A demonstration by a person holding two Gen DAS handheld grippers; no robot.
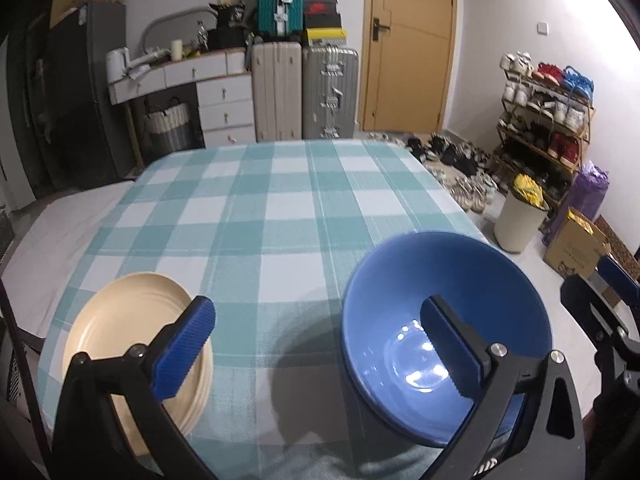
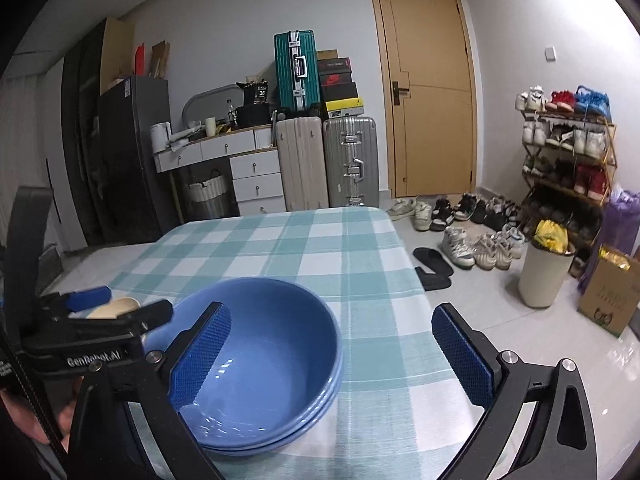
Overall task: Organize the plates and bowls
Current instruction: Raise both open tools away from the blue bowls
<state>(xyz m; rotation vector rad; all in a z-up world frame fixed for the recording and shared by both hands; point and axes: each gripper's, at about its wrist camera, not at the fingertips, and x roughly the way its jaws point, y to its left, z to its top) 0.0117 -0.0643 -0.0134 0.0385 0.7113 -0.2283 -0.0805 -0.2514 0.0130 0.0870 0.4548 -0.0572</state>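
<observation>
— What does the left camera give you that the right one doesn't?

— The cream plates (image 1: 136, 344), nearly whole: a low stack near the left front of the checked tablecloth (image 1: 280, 208), flat, round, matte with a raised rim. From the right camera only a sliver of cream (image 2: 114, 307) shows behind the left gripper (image 2: 120, 304).

— And the other way round?

— The right camera shows the blue bowls (image 2: 264, 364) are stacked; you can count rims down the side, at least two. From the left they read as a single blue bowl (image 1: 444, 336), mouth up, glossy, with light glinting in the bottom.

— Where do they sit?

— Near the front right corner of the table, upright and well apart from the plates. Both are round, so there is no long axis to speak of.

— The fingers?

— Both pairs spread wide, clamped on nothing. The left gripper (image 1: 316, 354) has one ribbed blue pad over the plates and the other in front of the bowl's inside. The right gripper (image 2: 332, 358) has its left dimpled pad in front of the bowl and the other over bare cloth.

— Touching?

— I cannot tell from either view
</observation>
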